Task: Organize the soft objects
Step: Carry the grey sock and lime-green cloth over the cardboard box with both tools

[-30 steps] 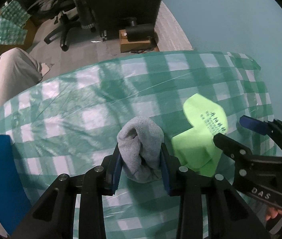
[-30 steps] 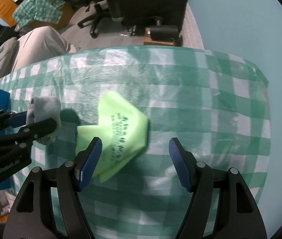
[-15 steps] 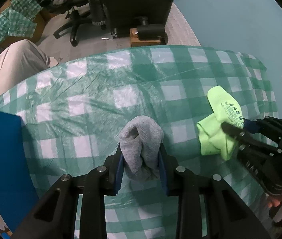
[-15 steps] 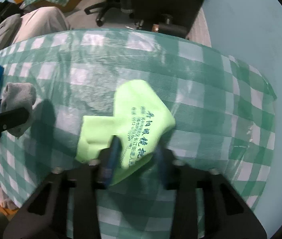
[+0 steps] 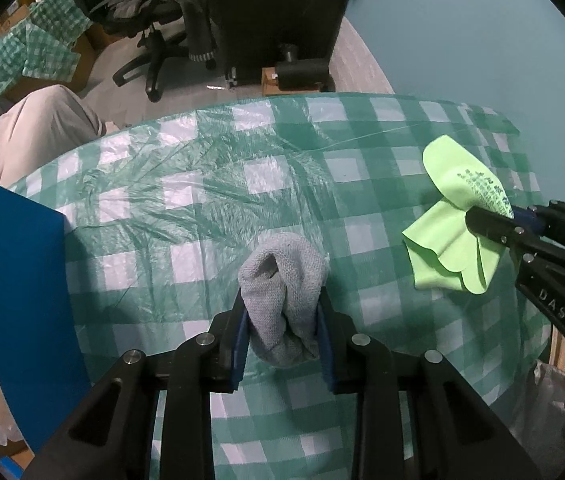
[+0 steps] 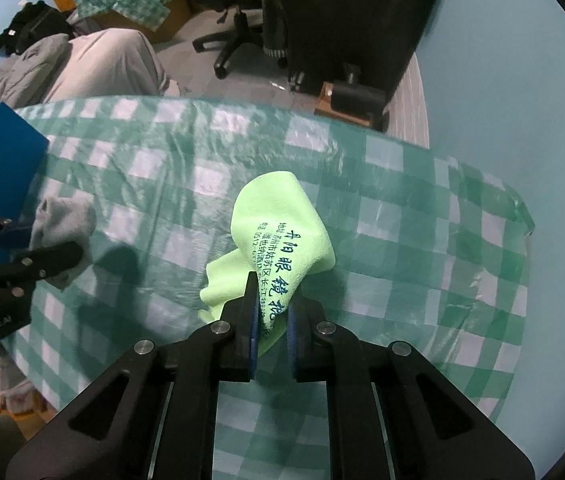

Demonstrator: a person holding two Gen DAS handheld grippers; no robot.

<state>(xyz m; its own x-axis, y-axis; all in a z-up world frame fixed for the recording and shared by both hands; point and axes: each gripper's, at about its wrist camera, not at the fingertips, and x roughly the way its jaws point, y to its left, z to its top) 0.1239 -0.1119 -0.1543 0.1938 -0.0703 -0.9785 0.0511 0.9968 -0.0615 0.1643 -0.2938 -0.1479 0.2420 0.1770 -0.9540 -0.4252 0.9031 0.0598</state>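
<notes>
The sock (image 5: 282,300) is held between the left tongs (image 5: 282,332) above the middle of the worktop (image 5: 202,184). To its right, well apart, the cloth (image 5: 450,240) is held by the right tongs (image 6: 272,316). A box (image 5: 18,280) is seen at the worktop's left edge. Behind the worktop an office chair (image 5: 158,20) stands on the floor.

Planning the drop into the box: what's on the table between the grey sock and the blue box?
Only bare checkered tablecloth lies between grey sock and blue box, per the left wrist view.
</notes>
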